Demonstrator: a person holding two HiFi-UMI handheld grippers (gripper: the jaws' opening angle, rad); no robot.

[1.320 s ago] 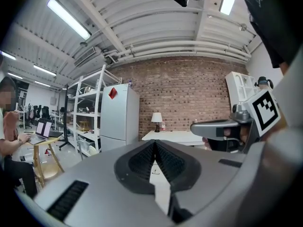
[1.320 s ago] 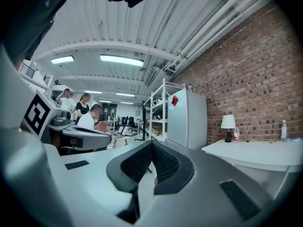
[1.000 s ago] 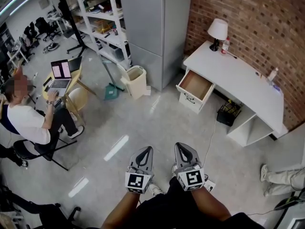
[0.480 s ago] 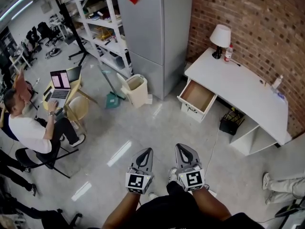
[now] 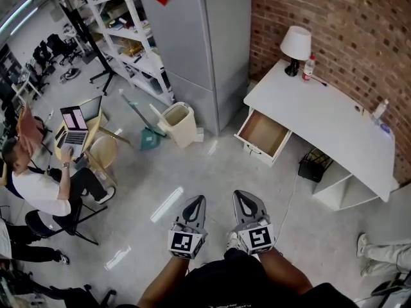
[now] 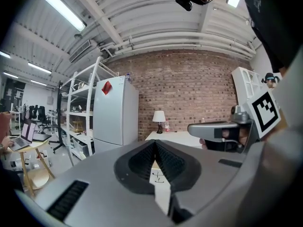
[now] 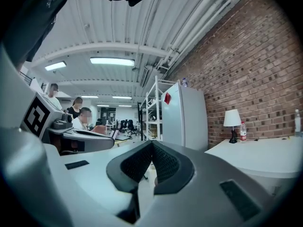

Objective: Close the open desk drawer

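Both pairs are closed and empty: the left tongs (image 5: 196, 201) and the right tongs (image 5: 241, 196) each have their jaws pressed together with nothing between them, held side by side low over the grey concrete floor (image 5: 192, 165). The white desk drawer with a brown wooden bottom (image 5: 264, 132) stands pulled out from the near end of the long white surface (image 5: 321, 111) by the red brick wall (image 5: 334, 24), well apart from me. It looks empty, so I expect it to be light, rigid and free-running. I wouldn't grip anything. I'd put the closed tips flat against the middle of its white front panel (image 5: 253, 147), so it doesn't skew, and push gently so the white table lamp (image 5: 295, 43) isn't jolted.
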